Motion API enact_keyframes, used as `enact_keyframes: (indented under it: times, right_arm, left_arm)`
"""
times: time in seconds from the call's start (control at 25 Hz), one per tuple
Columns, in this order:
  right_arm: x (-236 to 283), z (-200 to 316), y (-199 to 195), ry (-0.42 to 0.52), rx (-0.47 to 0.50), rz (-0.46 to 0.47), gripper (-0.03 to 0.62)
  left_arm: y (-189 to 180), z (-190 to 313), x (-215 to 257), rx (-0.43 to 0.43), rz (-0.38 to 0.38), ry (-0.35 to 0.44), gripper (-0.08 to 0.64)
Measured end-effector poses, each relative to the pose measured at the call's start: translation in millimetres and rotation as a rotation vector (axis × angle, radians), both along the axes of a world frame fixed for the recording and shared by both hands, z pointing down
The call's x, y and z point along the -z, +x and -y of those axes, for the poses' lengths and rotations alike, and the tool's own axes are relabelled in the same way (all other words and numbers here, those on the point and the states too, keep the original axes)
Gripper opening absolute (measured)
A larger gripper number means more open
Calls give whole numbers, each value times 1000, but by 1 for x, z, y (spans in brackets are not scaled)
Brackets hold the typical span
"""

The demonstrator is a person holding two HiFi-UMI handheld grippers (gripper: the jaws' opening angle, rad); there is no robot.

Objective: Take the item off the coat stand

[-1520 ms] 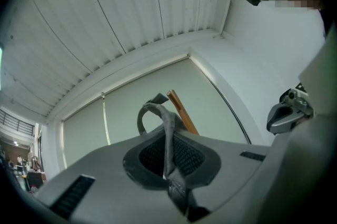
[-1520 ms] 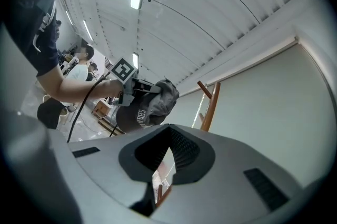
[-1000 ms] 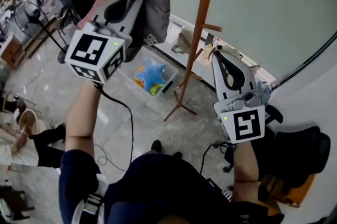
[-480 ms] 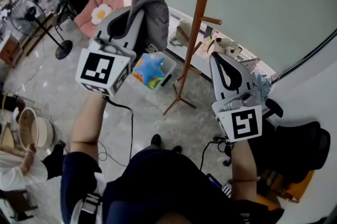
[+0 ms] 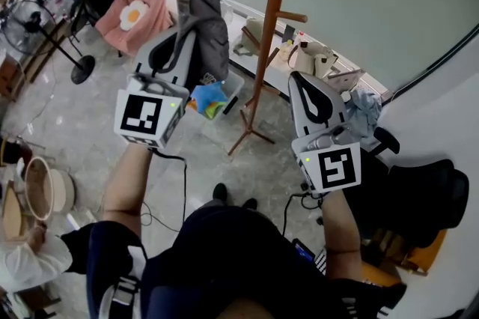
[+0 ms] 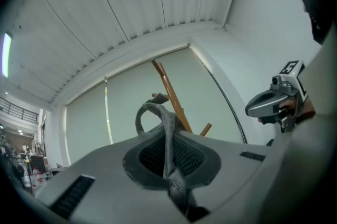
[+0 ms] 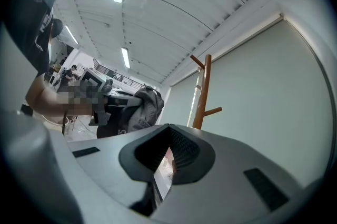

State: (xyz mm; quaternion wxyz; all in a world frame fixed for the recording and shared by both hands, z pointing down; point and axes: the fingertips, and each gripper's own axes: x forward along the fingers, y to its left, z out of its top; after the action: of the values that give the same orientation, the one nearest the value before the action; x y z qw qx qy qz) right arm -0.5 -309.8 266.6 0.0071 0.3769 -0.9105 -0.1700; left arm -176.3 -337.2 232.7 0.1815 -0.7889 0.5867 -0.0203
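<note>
A grey bag [image 5: 203, 24] hangs free of the wooden coat stand [image 5: 268, 33], to its left. My left gripper [image 5: 187, 25] is shut on the bag's strap [image 6: 168, 131], which runs up between the jaws into a loop. In the left gripper view the coat stand [image 6: 169, 94] rises behind the strap. My right gripper [image 5: 299, 81] is raised to the right of the stand, shut with nothing in it. In the right gripper view, past my right gripper [image 7: 166, 131], the bag [image 7: 143, 108] hangs left of the coat stand [image 7: 202, 91].
A clear bin with a blue plush toy [image 5: 211, 96] sits on the floor by the stand's feet [image 5: 251, 136]. A pink chair [image 5: 133, 7] and a fan [image 5: 71, 63] stand at the left, a black office chair [image 5: 419, 205] at the right. A person [image 5: 30, 257] sits at lower left.
The left gripper with the bag has come down a little in the view. The floor and the stand have slid as the head turned. The right gripper has hardly moved.
</note>
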Motion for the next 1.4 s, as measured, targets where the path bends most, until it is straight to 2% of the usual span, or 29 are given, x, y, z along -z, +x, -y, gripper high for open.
enact_keyframes:
  times: [0.24,0.72,1.4]
  right_arm:
    - [-10,18,-3,-37,-29,-9,20]
    - [-49,8,12,-87,-92,-1,20]
    - [-95,-2,38,-142,-170,13,20]
  left_arm:
    - [-6,7,-10,21,-5,1,28]
    - [-18,-22,-54,75,-16,7,28]
    - [-15,-41,-105,84,-34,6,28]
